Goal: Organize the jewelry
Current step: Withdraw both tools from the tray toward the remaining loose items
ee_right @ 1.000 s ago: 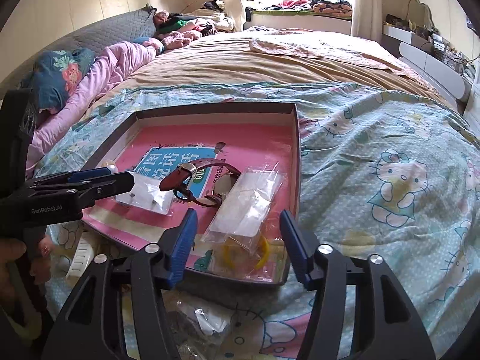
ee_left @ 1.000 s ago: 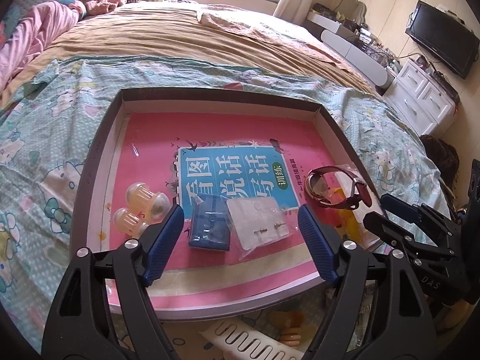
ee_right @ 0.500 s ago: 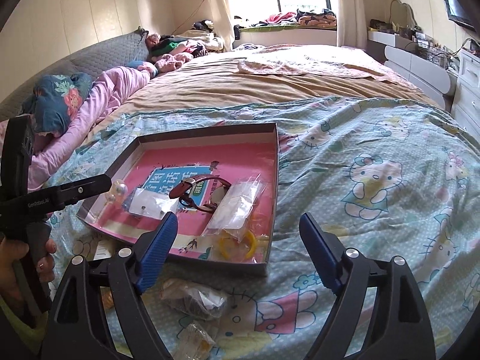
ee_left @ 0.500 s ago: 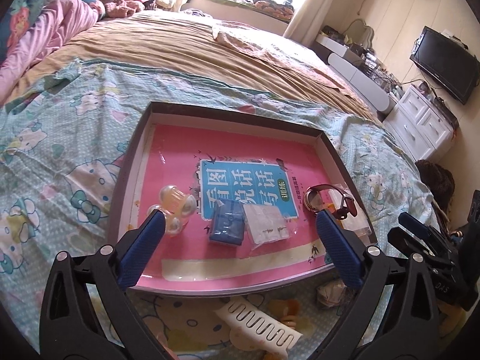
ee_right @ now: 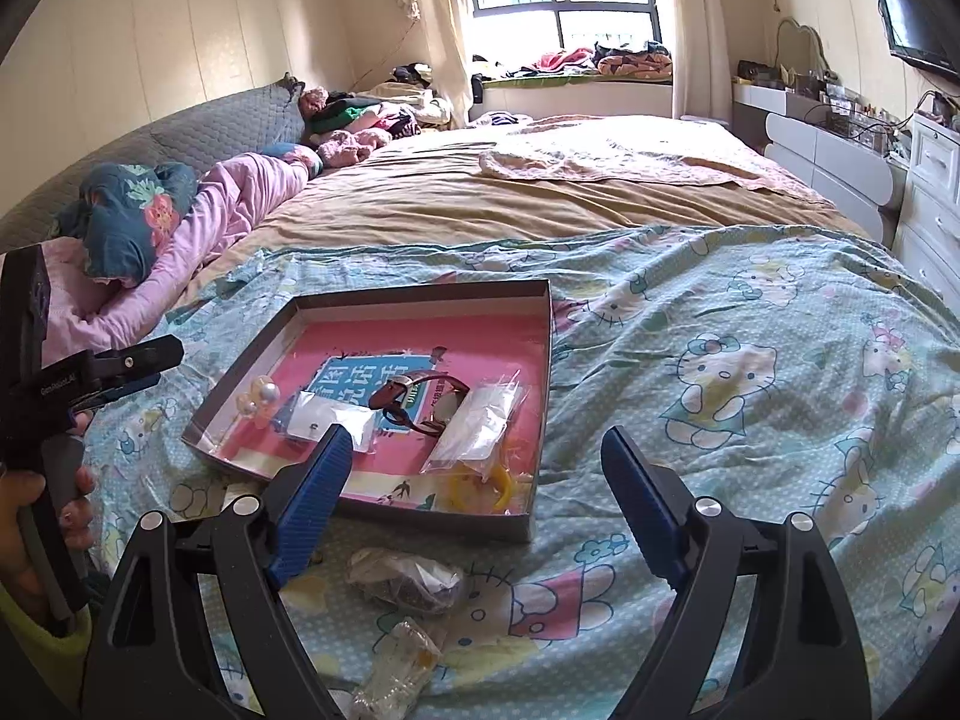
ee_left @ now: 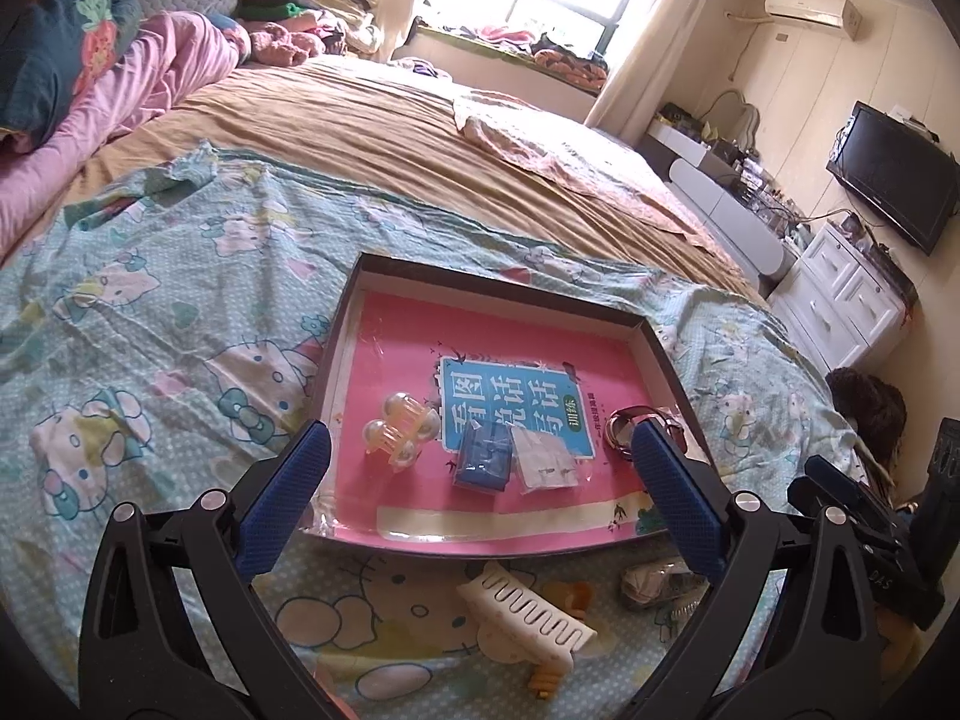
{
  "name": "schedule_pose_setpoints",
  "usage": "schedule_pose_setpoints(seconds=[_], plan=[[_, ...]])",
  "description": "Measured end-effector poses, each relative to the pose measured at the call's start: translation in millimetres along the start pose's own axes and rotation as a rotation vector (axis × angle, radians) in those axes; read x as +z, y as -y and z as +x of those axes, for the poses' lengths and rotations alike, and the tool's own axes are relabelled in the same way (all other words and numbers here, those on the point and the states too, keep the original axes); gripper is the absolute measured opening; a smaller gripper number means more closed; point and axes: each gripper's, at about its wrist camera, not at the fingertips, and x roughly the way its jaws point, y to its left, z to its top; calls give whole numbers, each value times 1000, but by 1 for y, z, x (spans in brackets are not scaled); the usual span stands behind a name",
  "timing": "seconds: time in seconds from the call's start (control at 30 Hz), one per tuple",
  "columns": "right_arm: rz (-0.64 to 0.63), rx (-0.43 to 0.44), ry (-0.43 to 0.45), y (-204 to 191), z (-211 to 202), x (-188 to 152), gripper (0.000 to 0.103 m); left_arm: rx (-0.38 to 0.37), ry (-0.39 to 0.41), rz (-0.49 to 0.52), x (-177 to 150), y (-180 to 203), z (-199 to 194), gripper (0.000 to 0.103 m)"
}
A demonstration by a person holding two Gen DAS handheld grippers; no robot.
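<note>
While both tongs are held above the bed (ee_left: 180,276), the jewelry is seen mostly gathered in a shallow box (ee_left: 498,282) on the cartoon-cat sheet. Left tongs (ee_left: 480,501): spread wide, nothing between the pads, jaws just opened. From the left in that view, a pearly hair clip (ee_left: 399,429) is laid on the pink book (ee_left: 480,336) lining the box, then a blue pouch (ee_left: 485,462), with a clear earring packet (ee_left: 543,465) just beside it, then a brown watch (ee_left: 636,423) partly hidden behind the right finger. In front of the box, on the sheet, a white comb clip (ee_left: 528,606) and a crumpled bag (ee_left: 657,582) are left outside. Right tongs (ee_right: 474,495): spread too, empty, jaws also just opened. In the right view, the watch (ee_right: 414,399) is seen mid-box, a clear bag (ee_right: 480,426) to its right over a yellow ring-shaped piece (ee_right: 480,489), which is at the near wall. Two more plastic packets (ee_right: 408,585) are lying on the sheet near the box. A hand (ee_right: 24,528) gripping the left tool is visible at the far left edge.
</note>
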Motion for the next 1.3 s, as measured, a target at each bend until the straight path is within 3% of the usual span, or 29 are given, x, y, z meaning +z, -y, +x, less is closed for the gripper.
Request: schedule_pose_setpoints(seconds=[0.6,1.3], plan=[[-26,34,28,-16,-35,-7,87,1,32,39,-13,16,-35,94],[-61,65,-24,-34,-42,-32,87,48,-16,105,-46,21,-44,94]])
